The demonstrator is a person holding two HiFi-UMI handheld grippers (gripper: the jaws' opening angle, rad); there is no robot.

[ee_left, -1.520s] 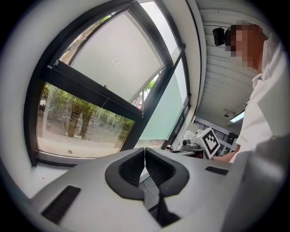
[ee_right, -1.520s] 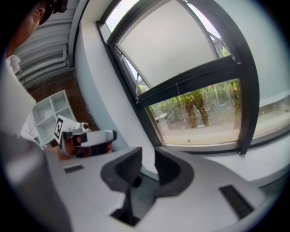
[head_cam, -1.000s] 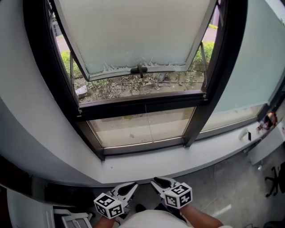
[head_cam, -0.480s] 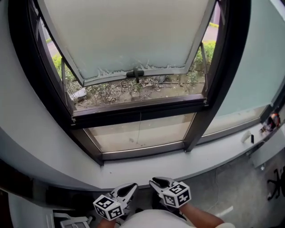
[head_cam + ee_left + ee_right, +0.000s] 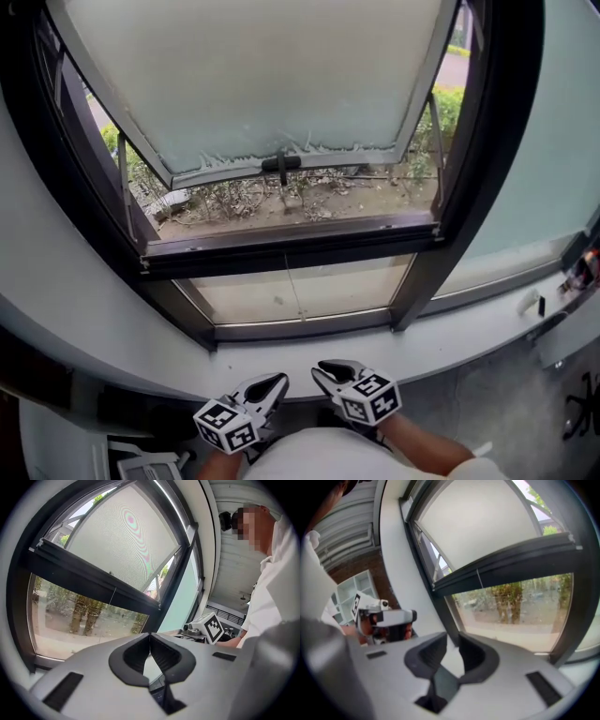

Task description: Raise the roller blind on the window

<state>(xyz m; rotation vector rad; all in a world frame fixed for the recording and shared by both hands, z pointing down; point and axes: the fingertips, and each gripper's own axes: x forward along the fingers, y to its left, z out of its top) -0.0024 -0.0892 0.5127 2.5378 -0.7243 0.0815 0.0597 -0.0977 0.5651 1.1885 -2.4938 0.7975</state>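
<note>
The window fills the head view: a pale frosted panel [image 5: 253, 75] in a dark frame, swung outward at its bottom edge, with a dark handle [image 5: 281, 163]. Below it runs a dark cross bar [image 5: 291, 246], and a thin cord [image 5: 292, 286] hangs from it over the lower pane. Both gripper views show the same cord [image 5: 115, 595] [image 5: 478, 581]. My left gripper [image 5: 280, 381] [image 5: 150, 634] is held low by my body, shut and empty. Beside it my right gripper [image 5: 320, 367] [image 5: 453, 637] has a narrow gap between its pads and holds nothing. Both are well short of the window.
A wide grey sill [image 5: 309, 361] curves below the window. A small white object [image 5: 531, 303] lies on it at the right. Shrubs and bare ground show outside through the opening. White shelving [image 5: 347, 592] stands behind me in the right gripper view.
The head view has shifted, so the window frame sits lower and further left in the picture. Both grippers stay low by my body, almost where they were.
</note>
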